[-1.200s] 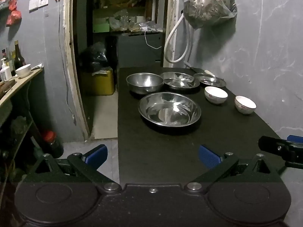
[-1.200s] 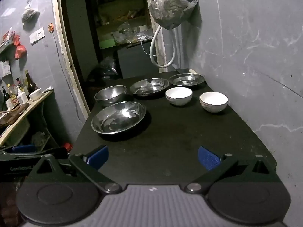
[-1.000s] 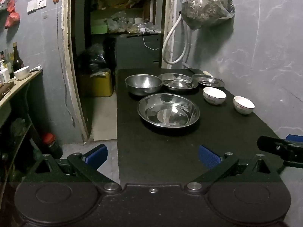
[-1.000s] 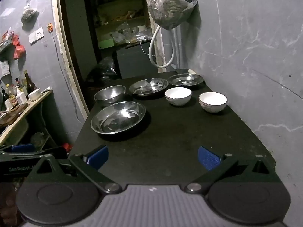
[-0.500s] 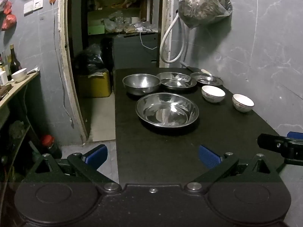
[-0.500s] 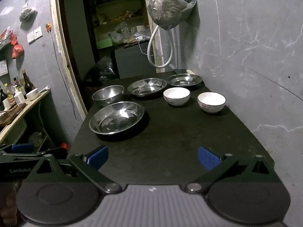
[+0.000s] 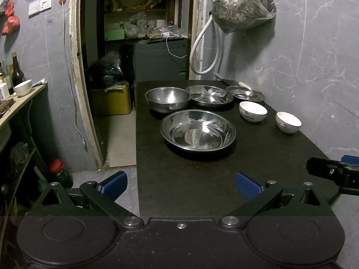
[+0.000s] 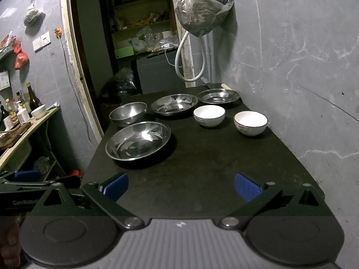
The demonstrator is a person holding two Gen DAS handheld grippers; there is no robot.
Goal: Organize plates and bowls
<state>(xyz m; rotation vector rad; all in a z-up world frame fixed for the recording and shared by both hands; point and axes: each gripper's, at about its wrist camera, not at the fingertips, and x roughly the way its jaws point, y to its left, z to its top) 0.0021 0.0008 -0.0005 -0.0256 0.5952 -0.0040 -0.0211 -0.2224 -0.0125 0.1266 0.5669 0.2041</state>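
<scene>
On the black table [image 7: 202, 179] [image 8: 202, 163] stand a wide steel basin [image 7: 198, 130] [image 8: 138, 140], a deep steel bowl [image 7: 167, 98] [image 8: 128, 113], a shallow steel dish [image 7: 211, 96] [image 8: 174, 104], a small steel plate [image 7: 245, 93] [image 8: 218, 96] and two white ceramic bowls [image 7: 253, 111] [image 7: 288, 122] [image 8: 209, 116] [image 8: 250, 122]. My left gripper [image 7: 180, 183] hangs open over the table's near left edge, holding nothing. My right gripper [image 8: 181, 185] is open over the near end, well short of the dishes.
A grey marble wall runs along the table's right side with a full plastic bag [image 7: 243, 4] and white hose [image 7: 202, 51] hanging on it. A doorway [image 7: 134, 44] opens behind. A shelf [image 7: 20, 103] with bottles and a white bowl stands left.
Both views have drifted slightly, so the dishes sit a little further left in frame. Both grippers stay open and nothing on the table has moved.
</scene>
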